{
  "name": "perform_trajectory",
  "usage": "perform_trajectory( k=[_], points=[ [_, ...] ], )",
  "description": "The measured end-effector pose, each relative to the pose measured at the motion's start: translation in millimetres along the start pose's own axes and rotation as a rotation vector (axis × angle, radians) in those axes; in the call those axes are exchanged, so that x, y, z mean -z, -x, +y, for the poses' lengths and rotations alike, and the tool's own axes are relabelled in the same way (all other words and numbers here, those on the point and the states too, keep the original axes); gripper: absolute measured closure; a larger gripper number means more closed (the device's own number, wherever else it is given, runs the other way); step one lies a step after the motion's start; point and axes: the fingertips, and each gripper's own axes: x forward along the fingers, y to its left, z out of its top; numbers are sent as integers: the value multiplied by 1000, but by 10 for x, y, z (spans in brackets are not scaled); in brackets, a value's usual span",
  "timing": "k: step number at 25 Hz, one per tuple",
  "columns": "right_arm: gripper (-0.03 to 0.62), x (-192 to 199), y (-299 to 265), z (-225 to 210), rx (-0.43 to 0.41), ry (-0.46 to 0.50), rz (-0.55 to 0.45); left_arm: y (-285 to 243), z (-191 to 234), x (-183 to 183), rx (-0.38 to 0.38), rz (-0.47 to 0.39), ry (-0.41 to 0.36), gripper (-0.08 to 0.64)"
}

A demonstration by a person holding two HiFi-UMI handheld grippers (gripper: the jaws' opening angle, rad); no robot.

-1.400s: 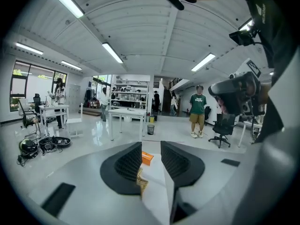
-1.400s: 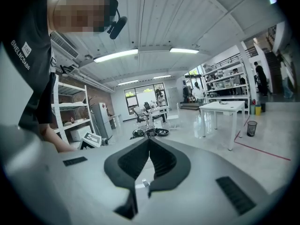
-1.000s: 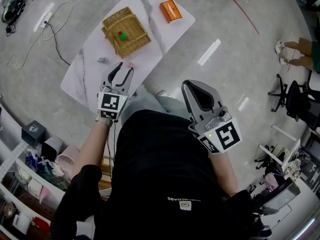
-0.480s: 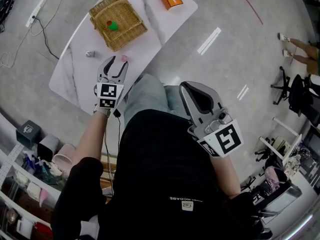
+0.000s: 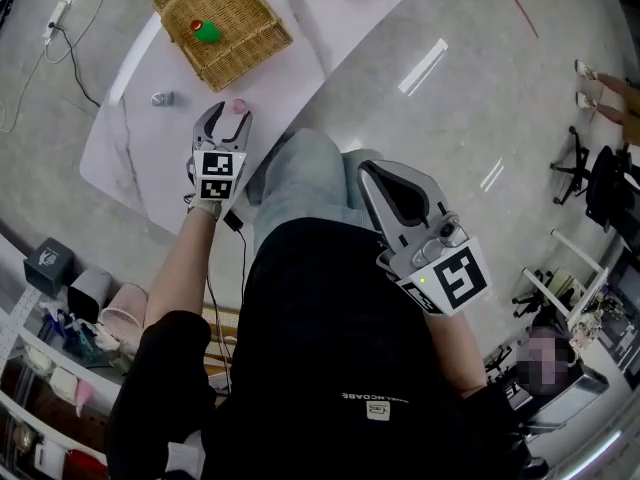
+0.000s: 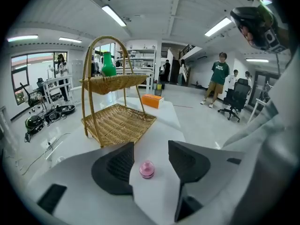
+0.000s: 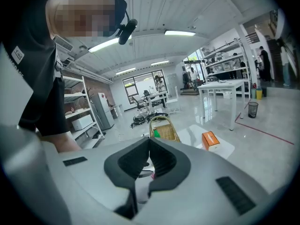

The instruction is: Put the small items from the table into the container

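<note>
Pink item between my left tongs
Left tongs are opening, touching nothing; the item sits on the tabletop, basket just beyond. My right tongs are pressed together, empty.

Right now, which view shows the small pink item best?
Left gripper view: the pink item sits clearly on the table, between the left gripper's opening jaws, untouched. Head view shows only a small pink dot ahead of that gripper. Right gripper view: the right gripper's shut jaws cover nearly all of it.
</note>
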Motion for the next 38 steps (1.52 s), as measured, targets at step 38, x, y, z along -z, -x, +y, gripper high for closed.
perform_trajectory(
  k=[38],
  points=[
    [583, -108, 229, 28, 10, -66, 15, 203, 141, -205, -109, 58, -9, 390]
  ],
)
